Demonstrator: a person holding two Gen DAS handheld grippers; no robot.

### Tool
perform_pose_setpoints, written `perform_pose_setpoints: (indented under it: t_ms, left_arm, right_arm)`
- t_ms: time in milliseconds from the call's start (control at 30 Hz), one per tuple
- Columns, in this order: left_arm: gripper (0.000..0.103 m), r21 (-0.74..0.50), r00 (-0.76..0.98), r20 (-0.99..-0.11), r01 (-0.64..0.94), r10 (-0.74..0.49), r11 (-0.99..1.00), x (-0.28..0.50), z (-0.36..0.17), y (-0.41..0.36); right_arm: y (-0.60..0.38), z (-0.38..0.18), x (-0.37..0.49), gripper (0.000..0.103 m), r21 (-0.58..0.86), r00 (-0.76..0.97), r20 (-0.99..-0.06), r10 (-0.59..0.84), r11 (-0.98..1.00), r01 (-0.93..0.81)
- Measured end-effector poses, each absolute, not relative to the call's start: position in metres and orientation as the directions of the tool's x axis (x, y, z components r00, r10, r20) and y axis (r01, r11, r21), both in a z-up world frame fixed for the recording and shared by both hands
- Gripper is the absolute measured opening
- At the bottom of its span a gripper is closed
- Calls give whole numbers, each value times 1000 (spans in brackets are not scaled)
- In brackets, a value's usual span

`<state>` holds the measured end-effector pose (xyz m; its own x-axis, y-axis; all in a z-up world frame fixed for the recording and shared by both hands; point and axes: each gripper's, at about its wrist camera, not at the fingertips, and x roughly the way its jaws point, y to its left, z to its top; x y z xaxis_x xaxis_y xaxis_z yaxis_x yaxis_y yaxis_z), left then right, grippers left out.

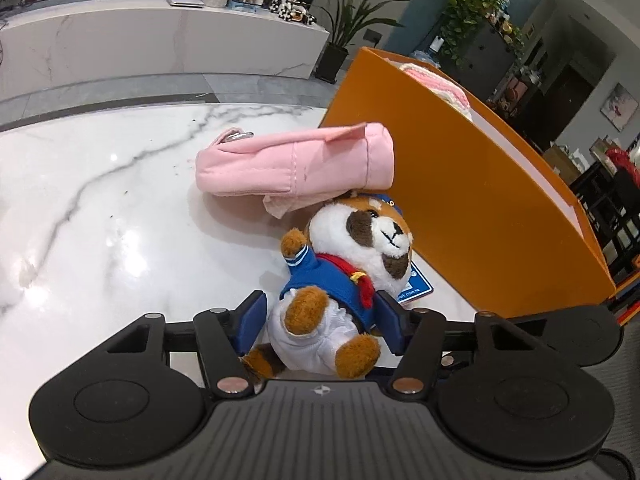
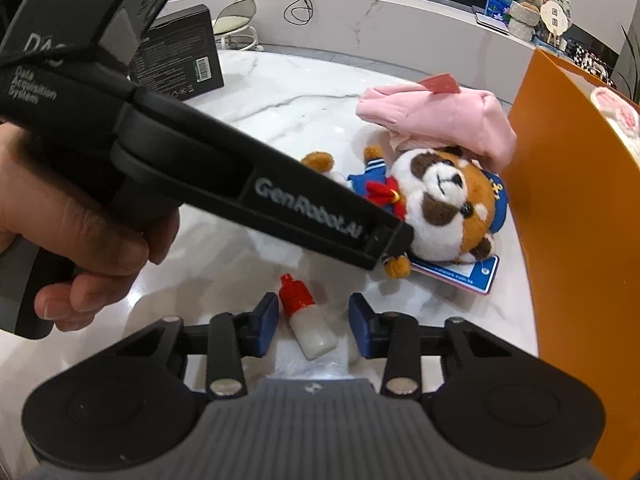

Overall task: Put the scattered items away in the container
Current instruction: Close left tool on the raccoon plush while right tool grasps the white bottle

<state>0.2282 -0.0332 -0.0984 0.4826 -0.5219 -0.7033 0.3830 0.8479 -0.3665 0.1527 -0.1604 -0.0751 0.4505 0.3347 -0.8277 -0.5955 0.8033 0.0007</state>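
Observation:
A plush animal (image 1: 352,264) in a blue sailor jacket lies on its back on the white marble table (image 1: 100,200), beside the orange box (image 1: 460,200). My left gripper (image 1: 322,320) straddles its waist, with both blue pads against the toy's sides. A pink fabric pouch (image 1: 296,164) lies just beyond the toy's head. In the right wrist view a small white bottle with a red cap (image 2: 306,322) lies slanted on the table between the pads of my right gripper (image 2: 313,322), and a gap shows on either side of it. The plush animal (image 2: 444,200) lies just beyond it.
The orange box (image 2: 580,200) rises along the right side and holds a pink and white knitted item (image 1: 444,84). A hand (image 2: 80,240) and the left gripper's black housing (image 2: 240,184) cross the right wrist view. A black carton (image 2: 180,60) stands at the table's far left.

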Motion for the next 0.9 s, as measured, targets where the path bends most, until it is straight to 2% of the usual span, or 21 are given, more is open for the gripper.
perform_pose_setpoints:
  t_ms: [200,300,333,367,400,467,667,733,833,900]
  left_arm:
    - [72,-326,483,-712,416,-509,849,224,-96,-43]
    - [71,-313,482,-717,422,-503,851,223,-95,-48]
    - [69,-302,485,-721,424,-495,854,222,-95,-49]
    - [61,-286,490,-726,424,-483,860,221,-94,-51]
    - [58,-271,496,-729,423,-471,865,220,-94,-52]
    - [56,-258,504,-729,424,-463,868,215,-95,-52]
    - [54,-233,517,-721,448,-463,863,197,-96,-46]
    - [53,-225,510,-727,456,-460,861,188,-95,-43]
    - [53,-245,504,-740,415,-446,876,175,-92,-34]
    - [53,-242,503,-757,376,-416,895,166,-90,-32]
  right_arm:
    - [-157,-75,150,32,-18,446,-832,329,788,-615]
    - [-158,-74,149,21,-24,441,-836,326,782,-622]
    - [-160,-74,148,21,-21,437,-837,329,779,-627]
    - [-162,-75,148,20,-17,434,-836,335,775,-631]
    - [-166,-75,147,20,-7,434,-830,351,771,-636]
    - [-178,-78,145,20,28,438,-805,400,763,-646]
    - [-210,-85,140,21,94,442,-737,512,724,-683]
    - [-219,-89,131,21,64,449,-708,546,682,-728]
    - [-220,-90,117,21,-6,447,-709,546,629,-777]
    - [-211,-81,117,21,0,414,-765,493,644,-765]
